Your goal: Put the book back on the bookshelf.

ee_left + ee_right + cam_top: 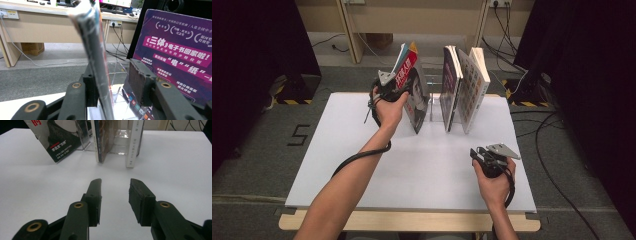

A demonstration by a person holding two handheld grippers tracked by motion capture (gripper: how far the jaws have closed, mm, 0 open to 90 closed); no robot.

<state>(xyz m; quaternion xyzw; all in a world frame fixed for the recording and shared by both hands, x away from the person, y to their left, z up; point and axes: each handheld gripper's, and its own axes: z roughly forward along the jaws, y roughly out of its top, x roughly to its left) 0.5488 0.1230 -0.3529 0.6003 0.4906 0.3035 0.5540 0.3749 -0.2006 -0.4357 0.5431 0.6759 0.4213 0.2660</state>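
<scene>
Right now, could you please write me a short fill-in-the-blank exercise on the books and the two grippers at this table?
1. The left gripper has the leaning book between its jaws, which stand ____ rather than clamped on it.
2. The right gripper hovers over the bare white table with ____ between its jaws.
3. The books stand in a ____ plastic rack.
4. The book with the purple cover stands to the ____ of the leaning book in the high view.

Missing words: open; nothing; clear; right
</scene>
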